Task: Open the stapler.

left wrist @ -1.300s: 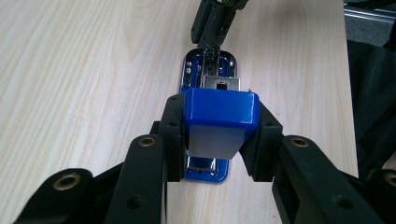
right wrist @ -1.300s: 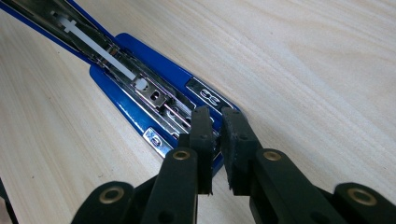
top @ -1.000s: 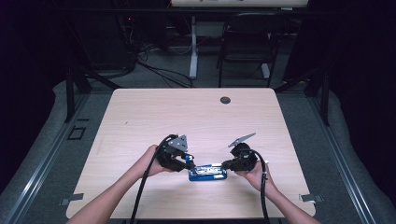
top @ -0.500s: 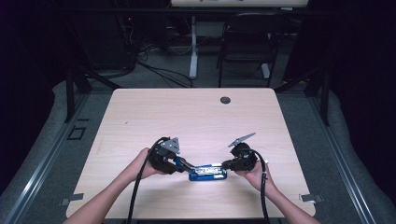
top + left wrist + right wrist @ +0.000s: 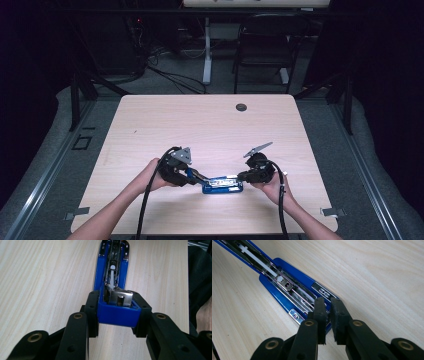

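Pale wooden table (image 5: pixel 150 130), near edge: a blue stapler (image 5: pixel 222 185) lies opened flat, magazine exposed. Left gripper (image 5: pixel 117 312) clamps its rear end; right gripper (image 5: pixel 328 312), jaws nearly together, pinches the front metal. Reloading or closing apparently remains.

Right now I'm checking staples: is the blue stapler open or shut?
Open. The stapler lies flat on the table with its metal staple channel exposed; no top arm covers it.
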The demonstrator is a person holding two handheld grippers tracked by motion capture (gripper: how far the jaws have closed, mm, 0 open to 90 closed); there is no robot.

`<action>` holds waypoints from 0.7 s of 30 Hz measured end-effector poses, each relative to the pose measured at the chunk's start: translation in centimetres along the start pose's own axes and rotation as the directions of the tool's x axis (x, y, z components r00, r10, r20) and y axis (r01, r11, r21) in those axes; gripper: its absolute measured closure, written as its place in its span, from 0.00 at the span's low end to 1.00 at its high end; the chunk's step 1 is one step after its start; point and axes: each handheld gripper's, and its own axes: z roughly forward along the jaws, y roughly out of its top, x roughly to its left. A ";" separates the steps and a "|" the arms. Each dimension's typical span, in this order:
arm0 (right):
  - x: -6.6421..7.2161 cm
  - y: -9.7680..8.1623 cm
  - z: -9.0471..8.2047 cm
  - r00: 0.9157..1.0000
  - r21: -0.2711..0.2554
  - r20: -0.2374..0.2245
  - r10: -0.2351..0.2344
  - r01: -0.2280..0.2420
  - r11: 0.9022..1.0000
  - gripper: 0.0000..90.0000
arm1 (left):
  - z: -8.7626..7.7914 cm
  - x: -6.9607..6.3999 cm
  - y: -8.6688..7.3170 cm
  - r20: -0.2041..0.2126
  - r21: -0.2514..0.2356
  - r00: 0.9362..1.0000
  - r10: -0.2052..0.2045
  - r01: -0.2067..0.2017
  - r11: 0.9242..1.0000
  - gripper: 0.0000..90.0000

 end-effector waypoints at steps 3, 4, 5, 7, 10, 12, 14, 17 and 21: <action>0.2 0.1 -0.4 1.000 -0.025 0.003 -0.015 0.015 1.000 0.93 | -0.1 0.0 -0.1 0.001 0.004 1.000 -0.001 0.001 1.000 0.72; 0.4 0.3 -0.5 1.000 -0.034 0.005 -0.020 0.020 0.999 0.93 | -0.1 0.0 -0.1 0.002 0.000 1.000 0.003 -0.003 1.000 0.72; 0.5 0.4 -0.6 0.999 -0.025 0.020 -0.039 0.040 0.999 0.93 | -0.1 0.0 -0.1 0.002 0.000 1.000 0.005 -0.005 1.000 0.72; 0.8 0.5 -0.6 0.998 -0.010 0.038 -0.060 0.060 0.998 0.91 | -0.1 0.0 -0.1 0.002 0.000 1.000 0.007 -0.007 1.000 0.72; 1.1 0.7 -0.9 0.996 -0.030 0.050 -0.069 0.071 0.997 0.90 | -0.1 0.1 -0.1 0.003 0.001 1.000 0.010 -0.010 1.000 0.72; 1.4 0.9 -1.2 0.995 -0.052 0.064 -0.076 0.079 0.995 0.91 | -0.1 0.1 0.0 0.004 0.002 1.000 0.012 -0.012 1.000 0.72; 1.8 1.3 -1.3 0.994 -0.070 0.046 -0.100 0.103 0.992 0.94 | -0.1 0.1 0.0 0.004 0.003 1.000 0.012 -0.012 1.000 0.72; 3.0 2.1 -0.7 0.990 -0.070 -0.010 -0.143 0.142 0.987 1.00 | -0.1 0.0 0.0 0.002 0.008 1.000 0.013 -0.013 1.000 0.72; 4.5 3.1 0.4 0.979 -0.057 -0.056 -0.195 0.192 0.980 1.00 | -0.1 0.0 0.0 0.003 0.008 1.000 0.016 -0.016 1.000 0.72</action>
